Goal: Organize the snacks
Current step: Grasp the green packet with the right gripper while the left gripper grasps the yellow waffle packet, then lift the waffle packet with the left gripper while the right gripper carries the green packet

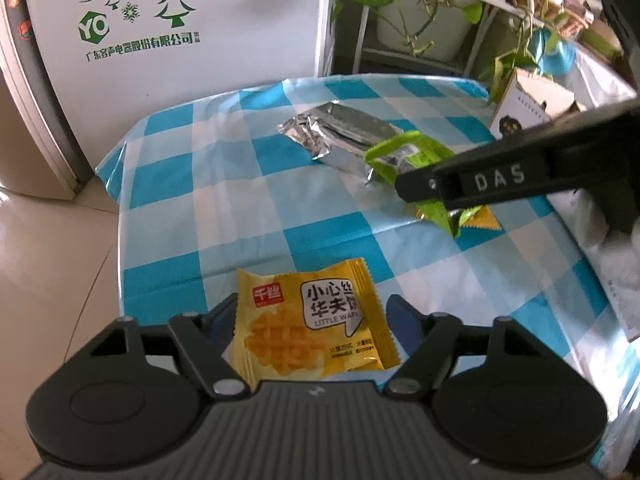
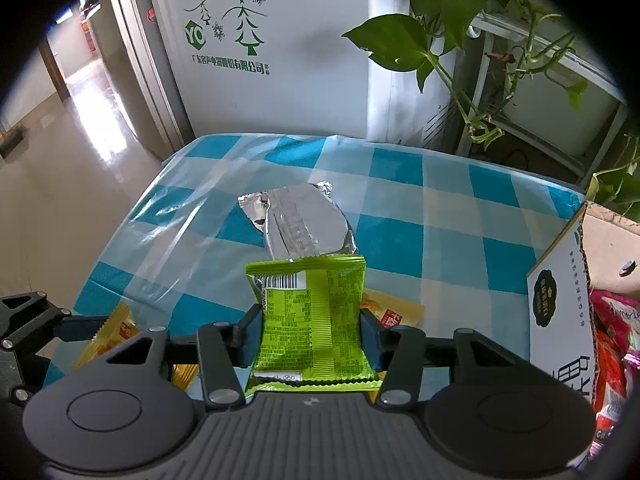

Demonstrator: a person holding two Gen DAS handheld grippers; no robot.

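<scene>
Tabletop [image 2: 440,184] w/ blue-white check plastic cloth. Behind it: white panel [image 1: 180,32], green tree print & logo. Beige glossy tile floor [image 2: 80,152], daylight glare; corridor at left. Trailing green plant [image 2: 400,40] on white metal rack [image 2: 540,92] at right.

Four snack packets lie on the checked surface [image 2: 400,200]. One is a silver packet [image 2: 298,224], the landmark here. One green packet [image 2: 312,320] sits just in front of it. Two yellow waffle packets show: one [image 1: 312,320] well in front of the silver packet toward the surface's near edge, the other [image 2: 394,312] just beside the green one. One carton [image 2: 560,300] stands right of the silver packet, holding several red and pink packets [image 2: 608,340], too bunched to count.
</scene>
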